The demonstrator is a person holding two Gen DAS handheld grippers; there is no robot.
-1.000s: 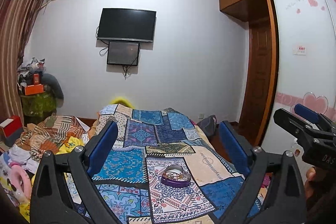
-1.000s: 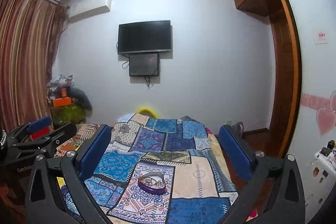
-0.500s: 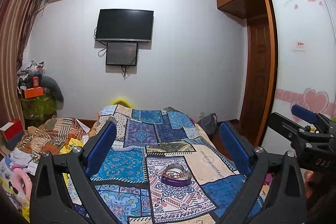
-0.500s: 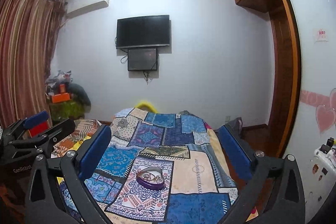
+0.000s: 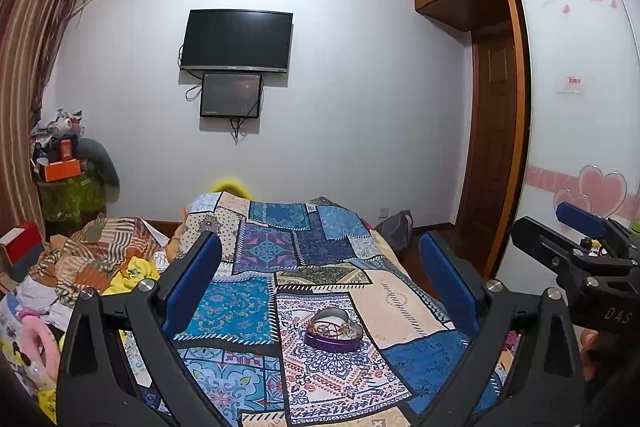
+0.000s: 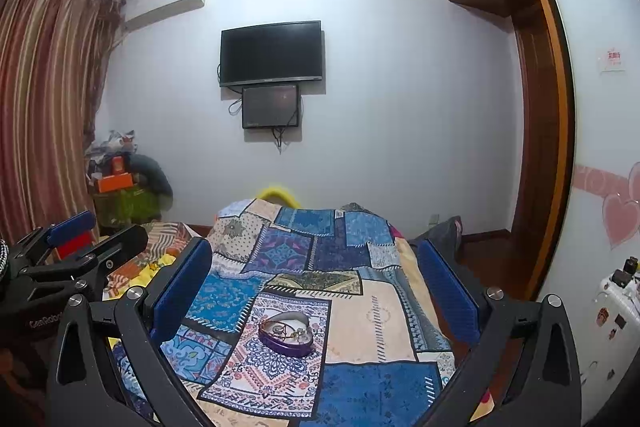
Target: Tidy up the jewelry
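A purple heart-shaped jewelry box [image 5: 334, 331] with tangled bracelets inside sits on the patchwork bedspread [image 5: 260, 307]. It also shows in the right wrist view [image 6: 285, 333]. My left gripper [image 5: 320, 287] is open and empty, held above and short of the box. My right gripper [image 6: 316, 287] is open and empty too, at a similar distance. The right gripper shows at the right edge of the left wrist view [image 5: 580, 251]. The left gripper shows at the left edge of the right wrist view [image 6: 72, 255].
A heap of clothes [image 5: 92, 263] lies left of the bed. A wardrobe with heart stickers [image 5: 580, 107] stands on the right. A TV [image 5: 237, 41] hangs on the far wall. A cluttered stand [image 6: 120, 195] is by the curtain.
Both grippers have drifted slightly; the box sits a little lower and nearer in both views. Both stay open and empty.
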